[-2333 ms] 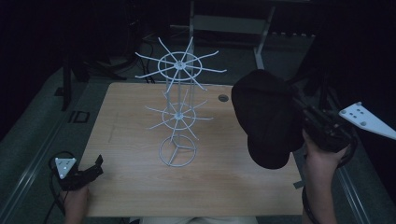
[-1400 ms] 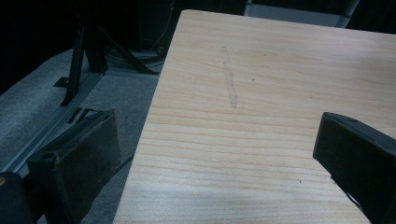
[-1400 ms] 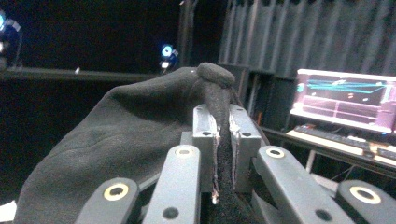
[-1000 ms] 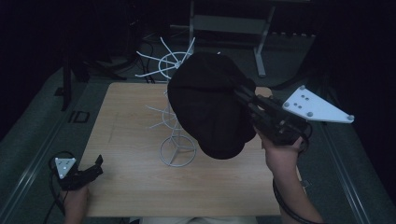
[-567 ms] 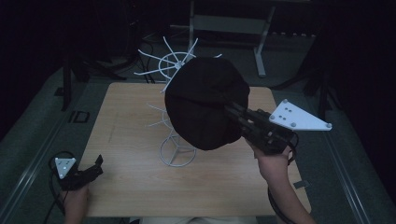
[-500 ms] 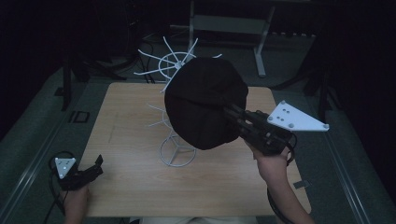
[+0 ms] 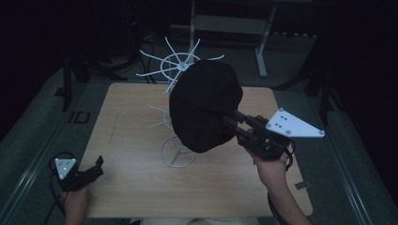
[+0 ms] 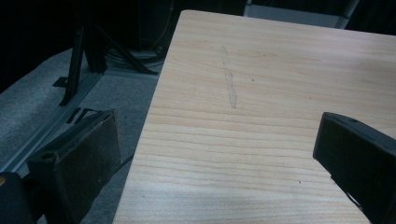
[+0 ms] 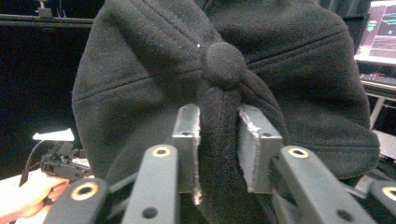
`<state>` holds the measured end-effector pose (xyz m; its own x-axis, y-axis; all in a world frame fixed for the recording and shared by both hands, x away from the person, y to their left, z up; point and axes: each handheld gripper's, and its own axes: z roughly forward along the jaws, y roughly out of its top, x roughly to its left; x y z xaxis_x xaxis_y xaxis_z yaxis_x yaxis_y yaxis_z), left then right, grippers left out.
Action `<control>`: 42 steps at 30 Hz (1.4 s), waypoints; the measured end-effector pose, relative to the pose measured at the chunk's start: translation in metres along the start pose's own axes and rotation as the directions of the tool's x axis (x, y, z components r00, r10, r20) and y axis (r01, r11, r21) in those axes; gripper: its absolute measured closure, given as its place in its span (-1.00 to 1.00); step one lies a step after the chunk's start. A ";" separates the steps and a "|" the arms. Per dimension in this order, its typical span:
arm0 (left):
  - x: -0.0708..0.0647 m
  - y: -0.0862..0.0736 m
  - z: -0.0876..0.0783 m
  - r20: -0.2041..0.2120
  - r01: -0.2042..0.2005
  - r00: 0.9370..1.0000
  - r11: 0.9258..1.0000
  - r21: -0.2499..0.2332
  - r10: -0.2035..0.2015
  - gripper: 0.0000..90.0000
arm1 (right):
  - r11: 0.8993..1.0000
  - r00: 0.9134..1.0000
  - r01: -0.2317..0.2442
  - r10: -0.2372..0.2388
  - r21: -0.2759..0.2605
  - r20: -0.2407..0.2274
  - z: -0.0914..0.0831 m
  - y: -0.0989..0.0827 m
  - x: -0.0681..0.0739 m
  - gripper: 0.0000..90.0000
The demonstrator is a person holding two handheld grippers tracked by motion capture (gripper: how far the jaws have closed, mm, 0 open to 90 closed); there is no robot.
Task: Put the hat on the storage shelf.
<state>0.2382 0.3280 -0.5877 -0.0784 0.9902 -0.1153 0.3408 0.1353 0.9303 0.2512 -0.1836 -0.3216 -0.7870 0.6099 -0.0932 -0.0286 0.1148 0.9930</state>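
**R fingers pinching black cap in front of wire rack; L idle at tabletop corner**

R gripper (image 7: 234, 125): my fingers (image 9: 187, 140) are nearly closed, clamped on a fold of the black cap (image 7: 205, 105) w/ only the pinched fabric between them. In the right gripper view the fold runs down from the cap's top button (image 9: 224, 64), centre frame, & both metal pads press it from either side. Cap is off the tabletop, hanging in the air at frame centre in the high view, crown facing the camera.

R hand (image 7: 270, 166) comes in from lower right, forearm angled up toward centre; grey three-cornered plate (image 7: 293, 123) sits on top, right of the cap.

L gripper (image 7: 91, 169): fingers (image 8: 88, 158) wide apart, nothing between them, just bare wood. It sits low at lower left of the high view, at the tabletop's near-left corner, L hand (image 7: 75, 201) under it. One finger hangs past the edge over grey floor (image 8: 37, 116), the other is over the wood.

Around: white wire rack (image 7: 176, 75) stands mid-tabletop (image 7: 141, 187), ring base at centre, spoked top ring at upper centre. Cap covers the rack's right side from this angle; can't tell if it touches the wires. Faint scuff mark (image 8: 229, 77) on the wood in the left gripper view. A lit screen (image 9: 378, 30) shows upper right in the right gripper view.
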 end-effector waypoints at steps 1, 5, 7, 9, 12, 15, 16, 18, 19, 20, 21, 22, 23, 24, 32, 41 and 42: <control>0.000 0.000 0.000 0.000 0.000 1.000 1.000 0.000 0.000 -0.97 | 1.000 1.000 0.002 -0.002 -0.001 -0.002 -0.001 0.000 0.000 0.40; 0.000 0.000 0.000 -0.001 0.001 1.000 1.000 -0.001 -0.001 -0.97 | 1.000 1.000 -0.002 0.002 -0.005 0.004 -0.006 -0.002 -0.001 0.26; 0.000 0.000 0.000 -0.001 0.000 1.000 1.000 0.000 0.000 -0.97 | 1.000 1.000 -0.003 0.003 -0.007 0.006 -0.008 -0.003 -0.001 0.19; 0.000 0.000 0.000 -0.001 0.002 1.000 1.000 -0.002 -0.002 -0.97 | 1.000 1.000 -0.010 0.010 -0.018 0.003 -0.012 -0.004 -0.001 0.10; 0.000 0.000 0.000 0.000 0.003 1.000 1.000 -0.001 -0.003 -0.97 | 1.000 1.000 -0.001 0.002 -0.028 0.015 -0.021 -0.007 -0.002 0.01; 0.000 0.000 0.000 0.001 0.002 1.000 1.000 -0.002 -0.002 -0.97 | 0.999 1.000 -0.013 0.014 -0.032 0.028 -0.028 -0.011 -0.005 -0.09; 0.000 0.000 0.000 0.000 0.003 1.000 1.000 -0.002 -0.003 -0.97 | 0.999 0.999 -0.013 0.014 -0.033 0.034 -0.030 -0.013 -0.006 -0.12; 0.000 0.000 0.000 0.000 0.003 1.000 1.000 -0.002 -0.003 -0.97 | 1.000 0.999 -0.011 0.012 -0.026 0.045 -0.034 -0.015 -0.008 -0.17; 0.000 0.000 0.000 0.000 0.003 1.000 1.000 -0.002 -0.003 -0.97 | 1.000 0.999 -0.005 0.006 -0.020 0.050 -0.036 -0.017 -0.010 -0.19; 0.000 0.000 0.000 -0.001 0.001 1.000 1.000 0.000 -0.001 -0.97 | 1.000 0.998 -0.004 0.005 -0.018 0.056 -0.038 -0.019 -0.011 -0.19; 0.000 0.000 0.000 -0.001 0.001 1.000 1.000 -0.001 -0.001 -0.97 | 1.000 0.998 -0.007 0.008 -0.012 0.059 -0.039 -0.021 -0.013 -0.19; 0.000 0.000 0.000 -0.001 0.001 1.000 1.000 -0.001 -0.001 -0.97 | 1.000 0.998 -0.011 0.011 -0.005 0.063 -0.041 -0.023 -0.014 -0.20; 0.000 0.000 0.000 -0.001 0.001 1.000 1.000 -0.002 -0.001 -0.97 | 1.000 0.997 -0.015 0.015 0.001 0.073 -0.042 -0.026 -0.017 -0.21; 0.000 0.000 0.000 -0.002 0.001 1.000 1.000 -0.001 -0.001 -0.97 | 1.000 0.997 -0.021 0.020 0.008 0.077 -0.043 -0.030 -0.019 -0.22; 0.000 0.000 0.000 -0.002 -0.001 1.000 1.000 0.000 0.001 -0.97 | 0.989 0.985 -0.085 0.065 0.121 0.159 -0.044 -0.075 -0.045 -0.43; 0.000 0.000 0.000 -0.003 -0.001 1.000 1.000 -0.001 0.001 -0.97 | 0.978 0.976 -0.082 0.040 0.193 0.213 -0.039 -0.131 -0.076 -0.71; 0.000 0.000 0.000 -0.002 -0.001 1.000 1.000 -0.001 0.001 -0.97 | 0.976 0.976 -0.085 0.041 0.201 0.212 -0.038 -0.136 -0.079 -0.71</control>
<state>0.2381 0.3277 -0.5877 -0.0797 0.9903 -0.1138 0.3401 0.1343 0.9308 0.2940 -0.2771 -0.4469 -0.6391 0.7663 -0.0655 0.1624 0.2178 0.9624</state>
